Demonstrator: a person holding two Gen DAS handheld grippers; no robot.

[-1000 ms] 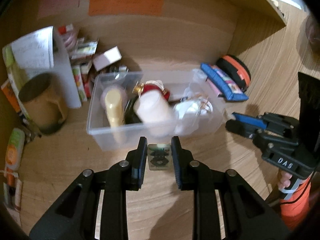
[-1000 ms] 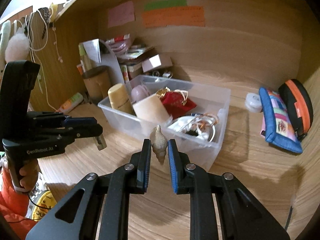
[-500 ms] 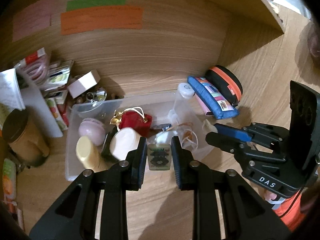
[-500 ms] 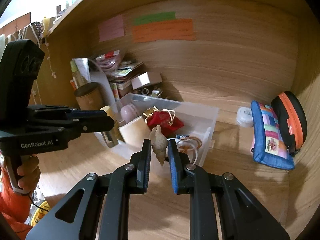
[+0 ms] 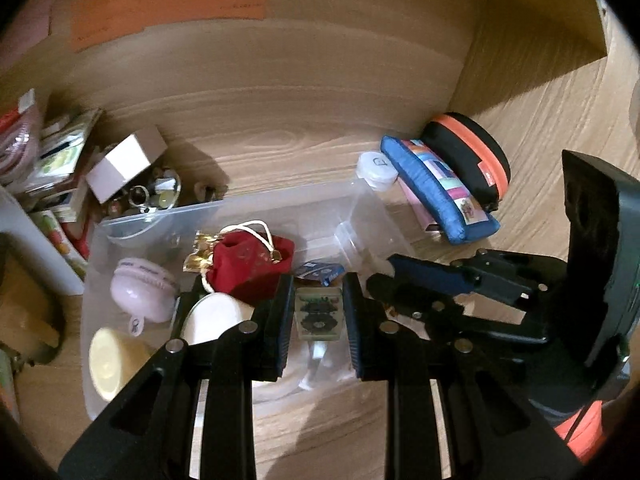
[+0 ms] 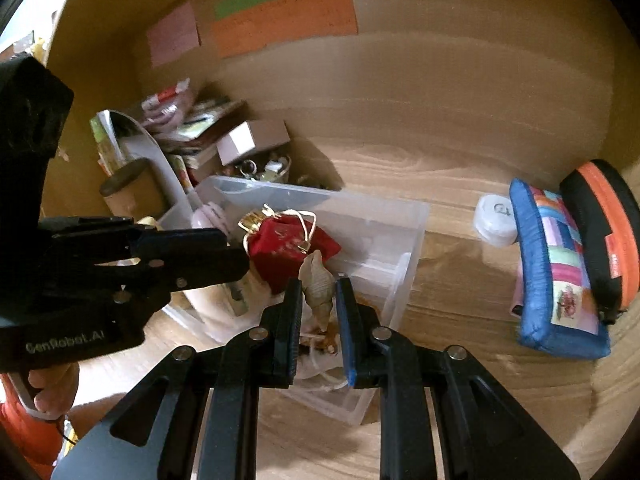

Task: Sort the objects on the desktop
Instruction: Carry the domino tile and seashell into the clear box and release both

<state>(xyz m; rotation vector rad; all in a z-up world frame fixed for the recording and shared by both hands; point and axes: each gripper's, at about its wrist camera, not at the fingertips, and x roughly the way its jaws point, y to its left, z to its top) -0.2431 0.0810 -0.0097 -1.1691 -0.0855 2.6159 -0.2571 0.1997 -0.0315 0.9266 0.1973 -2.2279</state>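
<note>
My left gripper (image 5: 318, 316) is shut on a small clear tile with a dark pattern (image 5: 319, 314) and holds it over the clear plastic bin (image 5: 280, 204). My right gripper (image 6: 319, 300) is shut on a beige spiral seashell (image 6: 318, 286) and holds it over the same bin (image 6: 400, 216), to the right of the left gripper (image 6: 224, 256). The bin holds a red pouch (image 5: 248, 264), a pink round case (image 5: 142, 288), a cream jar (image 5: 110, 362) and a white jar (image 5: 212, 318).
A blue patchwork pouch (image 6: 560, 280), a black-and-orange case (image 6: 604, 224) and a small white tub (image 6: 494, 220) lie right of the bin. A white box (image 5: 124, 162), stacked packets (image 5: 64, 152) and a brown cup (image 6: 128, 190) crowd the left. The wooden back wall carries paper notes (image 6: 284, 20).
Both grippers have risen and moved forward from in front of the bin to over it, each keeping its object. The right gripper has closed in beside the left one.
</note>
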